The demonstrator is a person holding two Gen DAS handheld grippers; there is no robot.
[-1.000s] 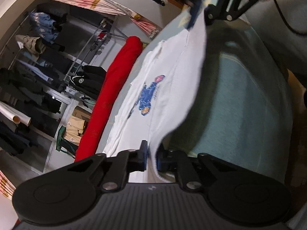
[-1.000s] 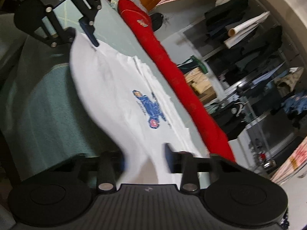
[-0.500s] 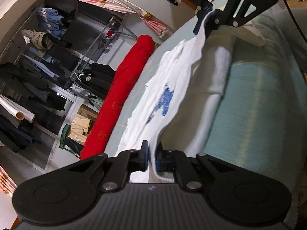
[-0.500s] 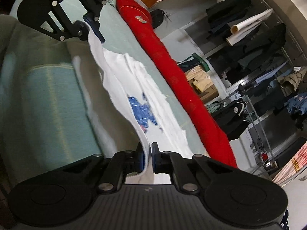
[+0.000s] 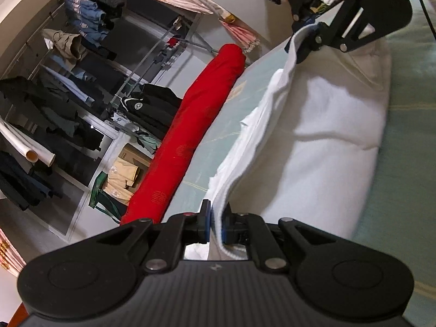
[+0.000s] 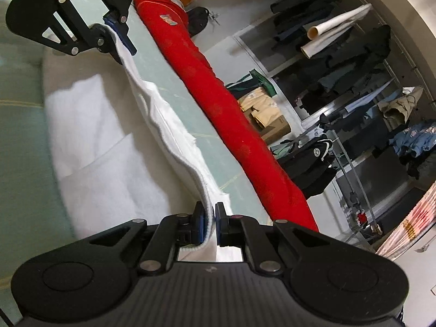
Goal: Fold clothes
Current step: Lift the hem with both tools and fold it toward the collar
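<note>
While both grippers pinch the same long edge of the white garment (image 5: 321, 147), the cloth sags between them and lies doubled over on the pale green bed surface (image 5: 408, 141). In the left wrist view the left gripper (image 5: 216, 224) has its jaws drawn narrow on a ribbed hem of the garment, the blue pads pressing the fabric from either side. At the far end of that edge the right gripper (image 5: 306, 45) clamps the cloth too — its black linkage stands above the bed near the upper right of the view. From the right wrist view, the right gripper (image 6: 209, 222) shows the same narrow grip, white hem squeezed between its fingers, and the left gripper (image 6: 120, 36) holds the opposite corner at the upper left. The garment's held edge runs as a raised ridge from one gripper to the other, with the folded bulk spread on the near side of it. Beside the garment, apart from it, a long red bolster (image 6: 226, 114) lies along the bed's far edge. Beyond it stands an open wardrobe (image 5: 70, 87) of dark hanging clothes, and cardboard boxes (image 6: 268, 120) sit on the floor.
</note>
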